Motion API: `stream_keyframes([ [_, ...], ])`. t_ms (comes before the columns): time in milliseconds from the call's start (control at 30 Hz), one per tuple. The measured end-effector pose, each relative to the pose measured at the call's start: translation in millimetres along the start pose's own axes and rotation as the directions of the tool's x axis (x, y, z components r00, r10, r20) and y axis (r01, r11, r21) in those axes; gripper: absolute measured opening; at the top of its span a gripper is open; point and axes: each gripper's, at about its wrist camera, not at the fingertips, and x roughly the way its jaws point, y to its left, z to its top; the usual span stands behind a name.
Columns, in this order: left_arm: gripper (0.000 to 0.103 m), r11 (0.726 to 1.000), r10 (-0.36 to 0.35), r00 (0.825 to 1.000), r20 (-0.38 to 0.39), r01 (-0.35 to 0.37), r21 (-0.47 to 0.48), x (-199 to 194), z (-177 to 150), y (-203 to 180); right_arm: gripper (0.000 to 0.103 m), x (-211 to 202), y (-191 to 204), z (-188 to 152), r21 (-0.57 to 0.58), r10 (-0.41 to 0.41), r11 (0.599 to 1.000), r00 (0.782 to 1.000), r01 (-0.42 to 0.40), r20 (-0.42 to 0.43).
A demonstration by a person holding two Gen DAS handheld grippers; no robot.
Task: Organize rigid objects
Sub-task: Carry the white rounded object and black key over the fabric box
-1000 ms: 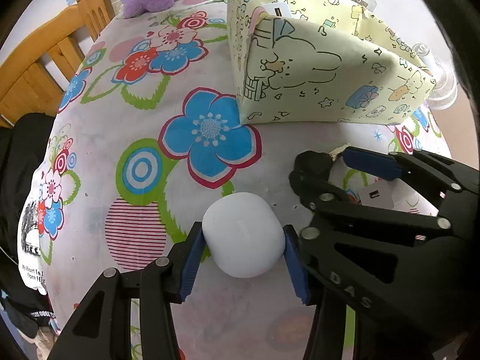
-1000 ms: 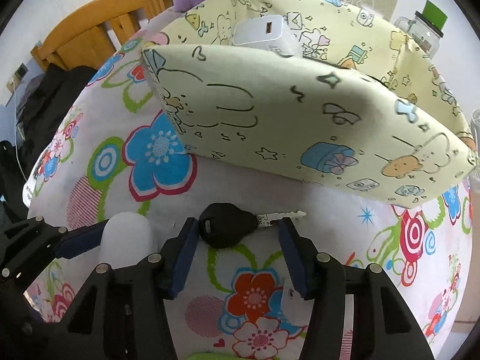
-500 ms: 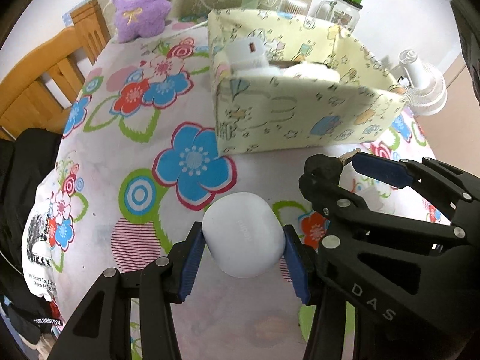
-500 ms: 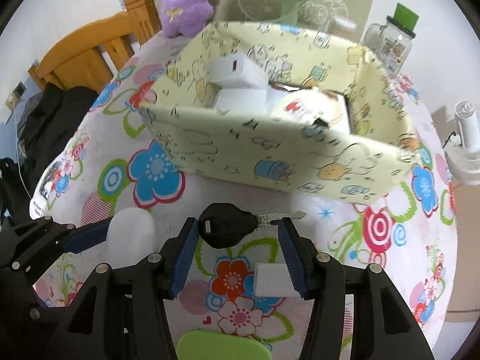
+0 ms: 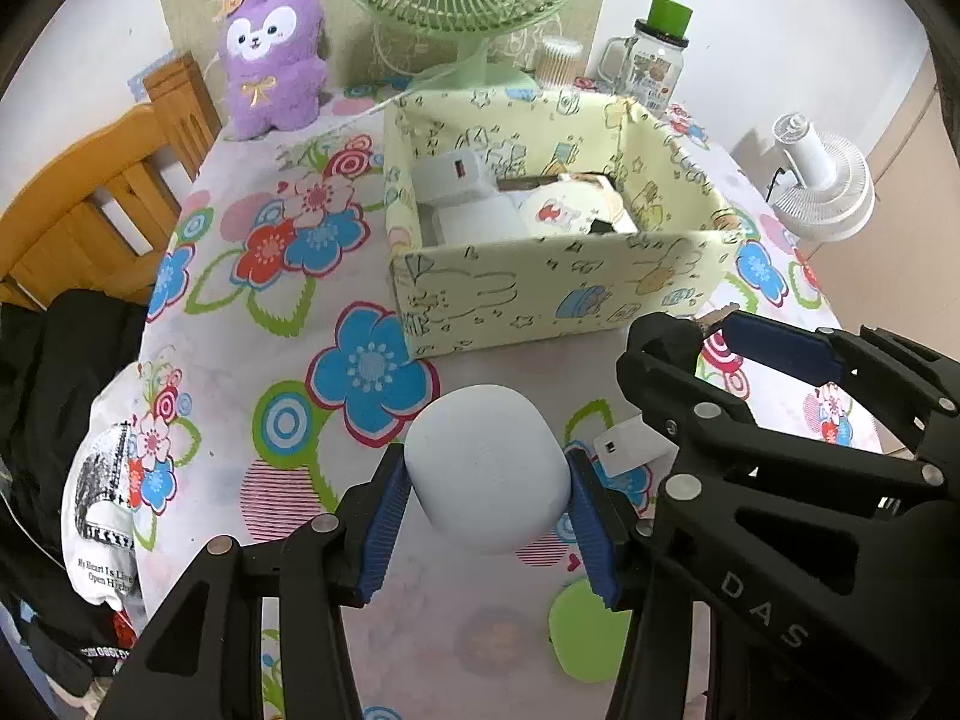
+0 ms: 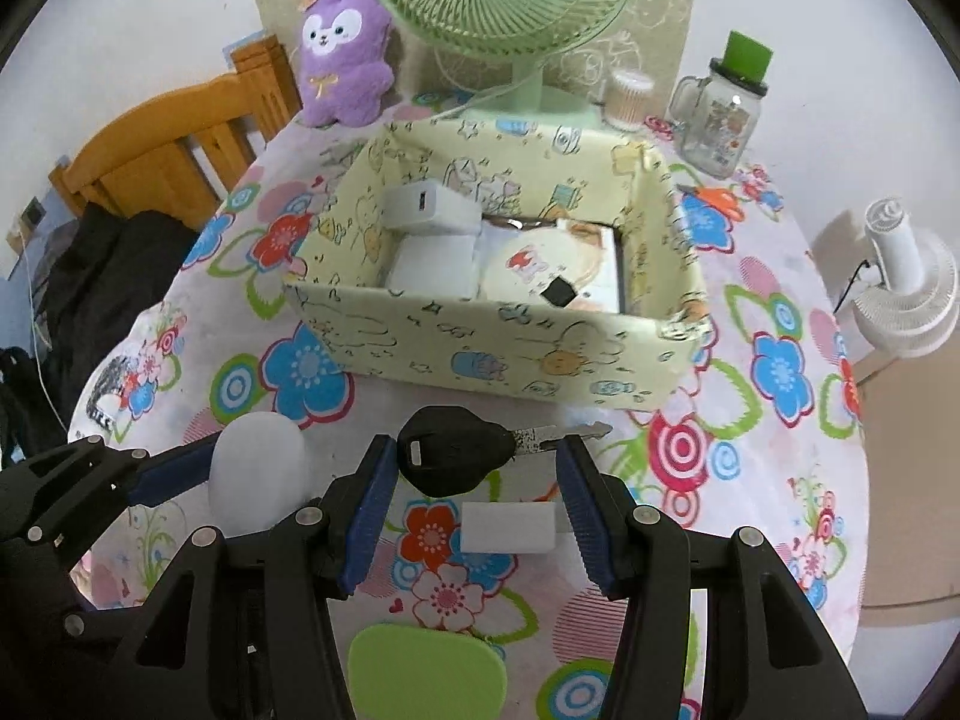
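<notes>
My left gripper (image 5: 487, 483) is shut on a white rounded case (image 5: 487, 468), held above the table; the case also shows in the right wrist view (image 6: 255, 468). My right gripper (image 6: 477, 459) is shut on a black car key (image 6: 456, 456) with its metal blade pointing right. Both hang in front of the yellow patterned storage box (image 5: 540, 294), also in the right wrist view (image 6: 480, 348). The box holds white chargers (image 6: 429, 210) and a round cream item (image 6: 540, 264). A small white adapter (image 6: 507, 528) and a green flat object (image 6: 426, 675) lie on the table below.
Behind the box stand a green fan (image 6: 510, 12), a purple plush (image 6: 345, 69), a glass jar with green lid (image 6: 723, 114) and a cotton-swab tub (image 6: 627, 99). A white mini fan (image 6: 906, 294) sits at the right edge. A wooden chair (image 6: 162, 156) with dark clothes is left.
Both grippers have risen and pulled back with their objects held; the box now sits lower and farther, and its inside is in view.
</notes>
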Motion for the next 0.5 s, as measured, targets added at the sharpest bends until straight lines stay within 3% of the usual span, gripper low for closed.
stream_keyframes([
  [500, 0.053, 0.996, 0.009, 0.998, 0.064, -0.015, 0.092, -35.1, 13.0, -17.3, 0.057, -42.4, -11.1, 5.1, 0.080, -0.038, 0.996, 0.997, 0.033, 0.064],
])
